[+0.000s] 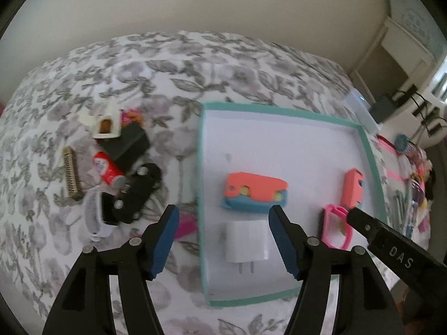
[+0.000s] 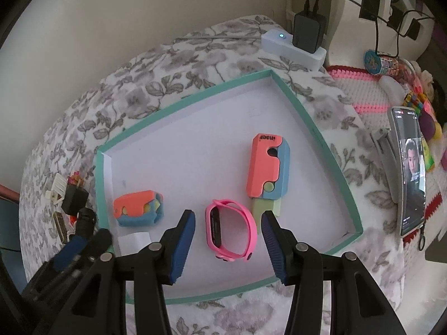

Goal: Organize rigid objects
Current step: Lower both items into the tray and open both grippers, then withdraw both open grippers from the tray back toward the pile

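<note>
A teal-rimmed white tray (image 1: 366, 150) (image 2: 296, 103) lies on the floral bedspread. In it are a white charger plug (image 1: 245, 241) (image 2: 134, 241), a short coral-and-blue toy (image 1: 254, 192) (image 2: 138, 209), a long coral-and-blue toy (image 1: 352, 189) (image 2: 266, 167) and a pink watch (image 1: 336, 230) (image 2: 230, 230). My left gripper (image 1: 223, 240) is open above the plug. My right gripper (image 2: 227, 247) is open, its fingers either side of the watch. It also shows in the left wrist view (image 1: 396, 251). A pile of loose items (image 1: 120, 167) lies left of the tray.
The pile holds a black block (image 1: 128, 142), a red tube (image 1: 107, 171), a black toy car (image 1: 137, 192), a brush (image 1: 71, 171) and a white piece (image 1: 104, 121). A white power strip (image 2: 293, 46) with a black adapter, a phone (image 2: 410, 170) and a crocheted mat (image 2: 371, 92) are at the right.
</note>
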{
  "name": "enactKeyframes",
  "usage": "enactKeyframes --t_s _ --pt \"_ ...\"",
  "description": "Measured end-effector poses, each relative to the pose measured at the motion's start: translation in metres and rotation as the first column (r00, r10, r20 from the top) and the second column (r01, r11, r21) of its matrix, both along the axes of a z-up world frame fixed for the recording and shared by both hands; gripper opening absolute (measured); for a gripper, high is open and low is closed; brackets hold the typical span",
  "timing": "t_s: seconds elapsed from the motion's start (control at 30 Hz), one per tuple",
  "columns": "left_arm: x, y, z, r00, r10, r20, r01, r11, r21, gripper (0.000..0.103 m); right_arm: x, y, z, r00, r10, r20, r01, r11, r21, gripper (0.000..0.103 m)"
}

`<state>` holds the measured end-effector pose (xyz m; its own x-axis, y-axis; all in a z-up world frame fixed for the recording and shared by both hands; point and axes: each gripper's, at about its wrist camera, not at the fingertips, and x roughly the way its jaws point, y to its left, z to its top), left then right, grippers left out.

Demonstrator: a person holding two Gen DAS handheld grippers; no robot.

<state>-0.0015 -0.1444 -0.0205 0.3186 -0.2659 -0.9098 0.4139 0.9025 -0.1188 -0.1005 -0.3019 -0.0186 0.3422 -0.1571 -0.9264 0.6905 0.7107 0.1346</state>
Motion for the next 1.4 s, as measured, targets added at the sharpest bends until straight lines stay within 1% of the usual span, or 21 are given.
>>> enactKeyframes --t_s 0.07,0.13,0.27,0.3,0.33,0.5,0.57,0.6,0.67,1.07,1.2,1.3,1.4 --pt "0.003 0.005 0.001 1.0 0.021 0.008 -0.021 1.0 -0.001 0.072 0.0 0.0 -0.002 1.0 0.0 -0.007 0.0 1.0 0.003 0.053" --pt "0.007 0.01 0.001 0.999 0.044 0.013 -0.044 0.999 -0.006 0.083 0.001 0.001 -0.005 1.0 0.005 -0.013 -0.005 1.0 0.004 0.054" --pt "0.011 0.018 0.003 0.997 0.073 0.023 -0.073 0.997 -0.025 0.085 0.004 0.004 -0.009 1.0 0.014 -0.024 -0.014 1.0 -0.006 0.064" --pt "0.012 0.02 0.003 0.996 0.084 0.031 -0.083 0.996 -0.027 0.09 0.004 0.004 -0.009 1.0 0.015 -0.025 -0.015 1.0 -0.009 0.066" --pt "0.013 0.022 0.004 0.995 0.09 0.036 -0.089 0.996 -0.027 0.093 0.004 0.005 -0.01 1.0 0.016 -0.027 -0.017 1.0 -0.011 0.07" --pt "0.019 0.032 0.004 0.991 0.121 0.05 -0.12 0.992 -0.028 0.095 0.006 0.006 -0.013 0.999 0.027 -0.029 -0.027 1.0 -0.016 0.081" --pt "0.022 0.038 0.003 0.989 0.143 0.045 -0.142 0.99 -0.025 0.1 0.007 0.007 -0.015 0.999 0.034 -0.028 -0.034 0.999 -0.021 0.09" --pt "0.024 0.041 0.003 0.987 0.154 0.045 -0.153 0.988 -0.025 0.101 0.008 0.008 -0.015 0.999 0.039 -0.026 -0.04 0.999 -0.026 0.091" --pt "0.027 0.047 0.004 0.983 0.177 0.046 -0.176 0.984 -0.025 0.101 0.009 0.01 -0.015 0.999 0.049 -0.024 -0.05 0.998 -0.039 0.103" --pt "0.045 0.082 0.011 0.962 0.27 0.049 -0.268 0.962 -0.047 0.101 0.011 0.011 -0.018 0.998 0.059 -0.03 -0.061 0.996 -0.064 0.103" --pt "0.052 0.096 0.015 0.957 0.288 0.037 -0.286 0.957 -0.053 0.101 0.014 0.016 -0.016 0.997 0.08 -0.025 -0.081 0.994 -0.071 0.103" --pt "0.057 0.11 0.021 0.949 0.31 0.05 -0.309 0.95 -0.036 0.101 0.017 0.025 -0.008 0.995 0.103 0.009 -0.102 0.992 -0.077 0.103" --pt "0.062 0.129 0.028 0.935 0.348 0.064 -0.348 0.938 -0.012 0.101 0.024 0.044 0.005 0.983 0.172 0.068 -0.165 0.982 -0.092 0.103"
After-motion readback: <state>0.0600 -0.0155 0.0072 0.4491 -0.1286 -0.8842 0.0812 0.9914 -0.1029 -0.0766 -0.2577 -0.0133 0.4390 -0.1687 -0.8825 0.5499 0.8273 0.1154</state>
